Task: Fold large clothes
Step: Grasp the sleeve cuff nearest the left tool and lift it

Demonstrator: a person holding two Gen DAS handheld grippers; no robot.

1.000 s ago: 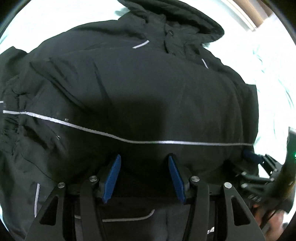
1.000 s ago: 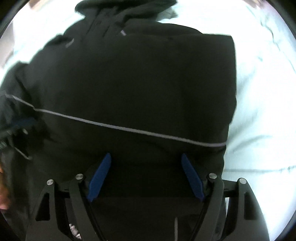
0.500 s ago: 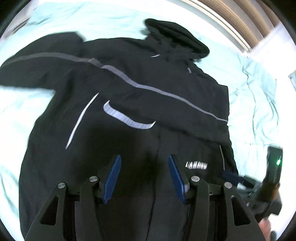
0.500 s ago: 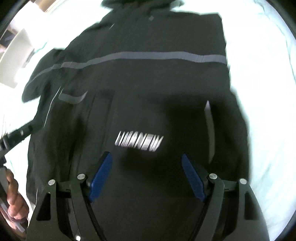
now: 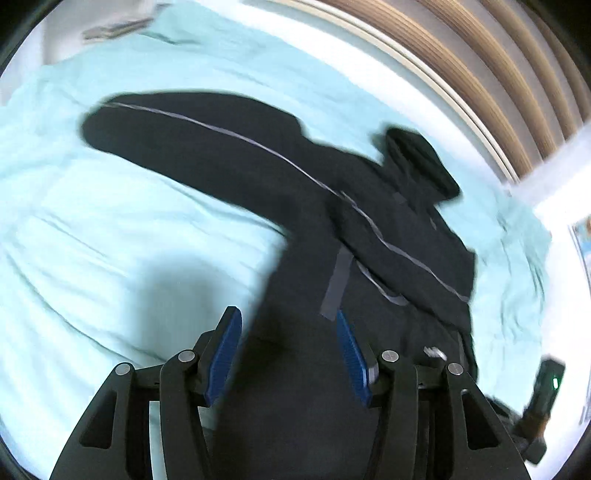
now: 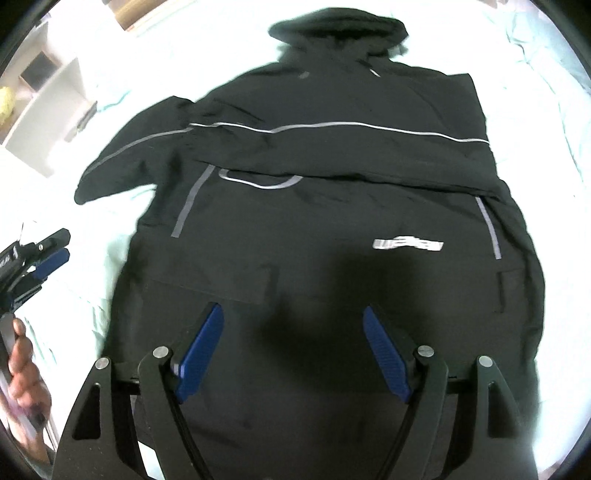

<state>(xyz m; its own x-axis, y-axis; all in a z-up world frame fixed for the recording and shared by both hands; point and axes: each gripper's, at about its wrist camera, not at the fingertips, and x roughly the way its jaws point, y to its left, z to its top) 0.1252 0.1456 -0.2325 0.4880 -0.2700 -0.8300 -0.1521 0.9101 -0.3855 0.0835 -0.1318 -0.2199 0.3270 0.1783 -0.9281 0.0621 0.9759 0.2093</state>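
Jacket: a black hooded jacket [image 6: 325, 229] with grey reflective piping is seen laid out flat on a pale aqua bed sheet [image 5: 110, 240], hood [image 6: 336, 33] at the far end and hem towards the cameras.
Right sleeve: it is folded across the chest, so that a grey stripe [image 6: 369, 127] runs straight from side to side below the hood.
Left sleeve: it is spread outwards onto the sheet; in the left wrist view it is seen as a long dark arm [image 5: 192, 136] reaching away to the left.
Markings: a white logo [image 6: 406, 244] is shown on the front panel, too blurred to be read.
Left gripper: the left gripper [image 5: 288, 347] is held wide open above the lower left edge of the jacket, with nothing between its blue pads [image 5: 223, 354]; it is also caught at the left margin of the right wrist view [image 6: 40, 262], off the garment and over the sheet.
Right gripper: the right gripper [image 6: 291, 354] is spread wide above the lower front of the jacket, and no cloth is gripped.
Surroundings: a slatted wooden headboard [image 5: 480, 74] is seen beyond the bed, and a white shelf unit [image 6: 44, 110] to the left.
Sharpness: the left wrist view is smeared by motion.
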